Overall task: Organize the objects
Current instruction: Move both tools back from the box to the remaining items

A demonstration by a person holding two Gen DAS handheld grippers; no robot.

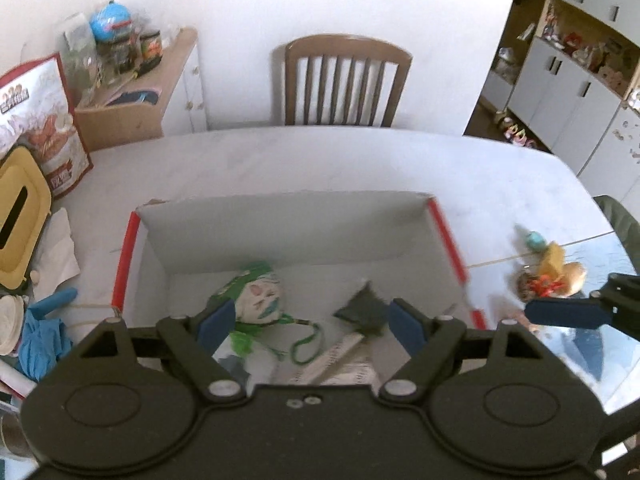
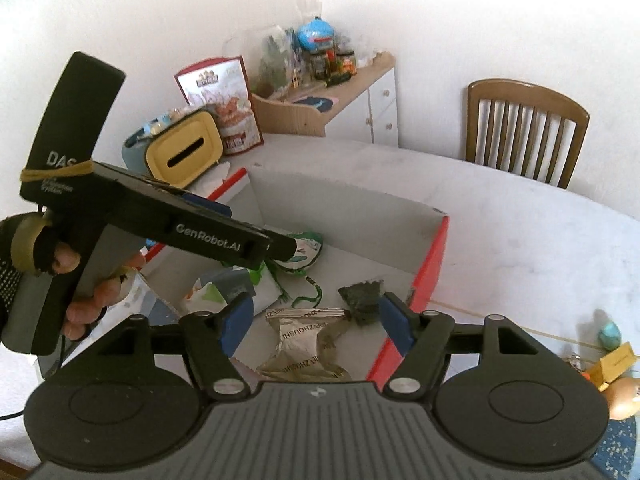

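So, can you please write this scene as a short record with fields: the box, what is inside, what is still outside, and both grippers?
box: open, white inside with red edges, on the white table
inside: green-and-white pouch, dark wad, silver packet
outside, right of box: small toys
left gripper: open, empty, over the box
right gripper: open, empty, over the box

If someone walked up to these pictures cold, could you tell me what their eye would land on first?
Most likely the white cardboard box with red edges in the middle of the table, with both grippers, left gripper and right gripper, poised over it, jaws open and empty. Inside lie a green-and-white pouch, a dark crumpled piece and a silvery snack packet. A heap of small colourful toys sits outside the box to its right.
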